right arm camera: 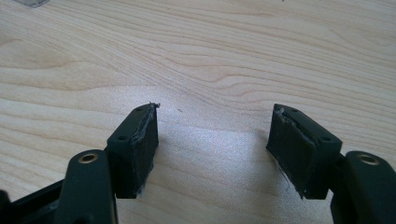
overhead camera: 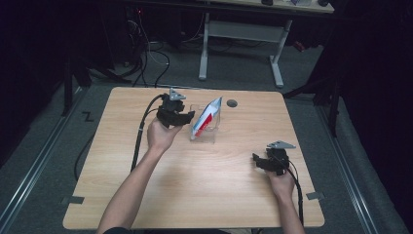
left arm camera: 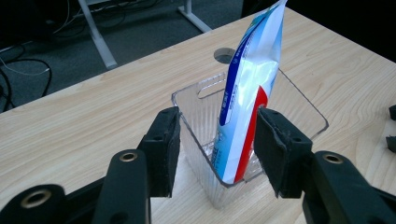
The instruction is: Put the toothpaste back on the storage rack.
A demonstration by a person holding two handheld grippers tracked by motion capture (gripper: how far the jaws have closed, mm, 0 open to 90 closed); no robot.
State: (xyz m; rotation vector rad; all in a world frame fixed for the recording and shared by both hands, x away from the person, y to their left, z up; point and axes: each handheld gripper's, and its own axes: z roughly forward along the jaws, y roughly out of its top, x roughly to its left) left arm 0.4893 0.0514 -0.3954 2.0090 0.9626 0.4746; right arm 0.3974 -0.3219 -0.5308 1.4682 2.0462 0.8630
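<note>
A clear ribbed plastic container point(overhead camera: 210, 135) point(left arm camera: 198, 126) stands on the wooden table point(overhead camera: 195, 195), back of centre. A white, blue and red pouch point(overhead camera: 206, 117) point(left arm camera: 247, 88) stands tilted inside it, its top sticking out above the rim. My left gripper point(overhead camera: 188, 117) point(left arm camera: 217, 119) is right at the container's left side, open, its jaws level with the near corner and the pouch's lower part seen between them; I see no firm press. My right gripper point(overhead camera: 255, 162) point(right arm camera: 215, 121) rests open near the table's right side, bare wood between its pads.
A round cable hole point(overhead camera: 232, 103) point(left arm camera: 225, 54) lies in the table just behind the container. Beyond the far edge stands a white-legged desk point(overhead camera: 241, 29) with cables on the floor. The right gripper's jaw tips point(left arm camera: 391, 128) show at the left gripper view's right edge.
</note>
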